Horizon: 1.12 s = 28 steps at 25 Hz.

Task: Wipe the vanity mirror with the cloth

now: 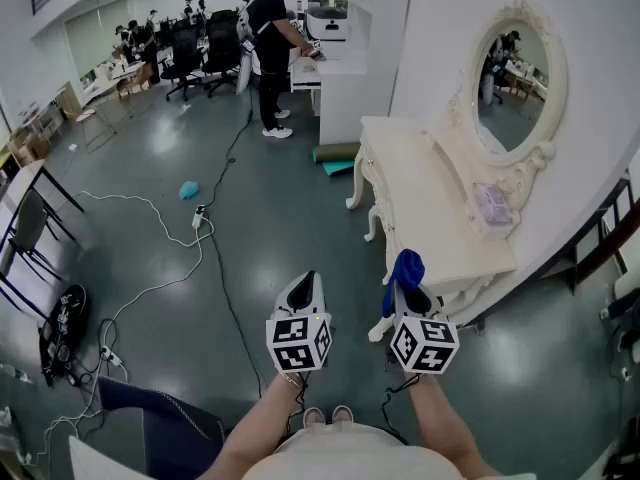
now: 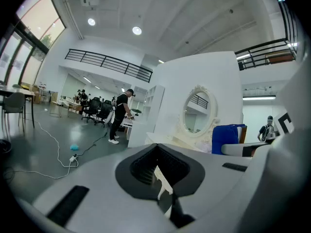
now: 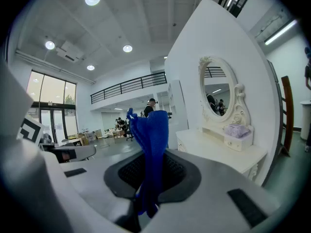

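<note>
The right tongs [image 1: 409, 290] are clamped on a bright blue cloth [image 3: 151, 140]. It stands up from between the dark ribbed pads as a narrow, bunched column, and a short tail hangs below the pinch. From the head view the cloth rises just above the marker cube of those tongs, held over the grey floor [image 1: 300, 208] beside the near corner of the cream-white carved vanity desk [image 1: 420, 183]. The left tongs [image 1: 303, 286] hang level with the right ones and a little apart from them. Their jaws are drawn together with nothing gripped, and only a thin slit shows between the pads. The oval vanity mirror in its ornate cream frame [image 1: 518, 86] stands upright at the back of the desk against the white wall, well apart from both tongs and from the cloth. A small lilac bundle [image 1: 492, 205] lies on the low drawer box below the mirror. A green roll [image 1: 335, 153] lies on the floor at the far end of the desk. A white cable [image 1: 150, 213] trails over the floor to the left, near a small light-blue scrap [image 1: 189, 190]. Further back a person in black clothes [image 1: 270, 48] stands at a white counter.
</note>
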Each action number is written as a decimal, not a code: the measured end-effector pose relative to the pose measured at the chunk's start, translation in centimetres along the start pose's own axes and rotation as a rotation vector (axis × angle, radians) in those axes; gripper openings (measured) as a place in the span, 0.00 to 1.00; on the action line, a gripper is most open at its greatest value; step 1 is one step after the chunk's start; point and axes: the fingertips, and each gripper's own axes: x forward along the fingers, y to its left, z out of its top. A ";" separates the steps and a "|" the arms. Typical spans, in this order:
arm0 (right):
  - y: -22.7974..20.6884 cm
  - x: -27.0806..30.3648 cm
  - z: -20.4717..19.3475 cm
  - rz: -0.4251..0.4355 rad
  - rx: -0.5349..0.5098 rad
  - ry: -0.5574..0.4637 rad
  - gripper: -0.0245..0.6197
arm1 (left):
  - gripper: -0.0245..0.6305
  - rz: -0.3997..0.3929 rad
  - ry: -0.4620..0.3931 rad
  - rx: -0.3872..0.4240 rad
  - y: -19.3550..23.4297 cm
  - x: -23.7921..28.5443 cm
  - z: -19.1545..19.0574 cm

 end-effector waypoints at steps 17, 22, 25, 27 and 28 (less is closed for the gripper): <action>2.3 2.0 -2.4 -0.045 0.052 0.054 0.14 | 0.04 -0.003 0.002 0.022 5.1 -0.5 0.3; 1.0 3.3 -3.4 -0.085 0.085 0.078 0.14 | 0.05 0.000 0.039 0.035 6.7 0.8 -0.3; 0.2 5.1 -3.4 -0.094 0.092 0.087 0.14 | 0.04 0.004 0.045 0.038 7.5 2.3 -0.3; 0.1 6.6 -3.3 -0.089 0.089 0.093 0.14 | 0.04 0.011 0.048 0.030 8.2 3.5 -0.3; 0.1 7.4 -3.3 -0.085 0.088 0.097 0.14 | 0.04 0.014 0.050 0.025 8.6 4.2 -0.3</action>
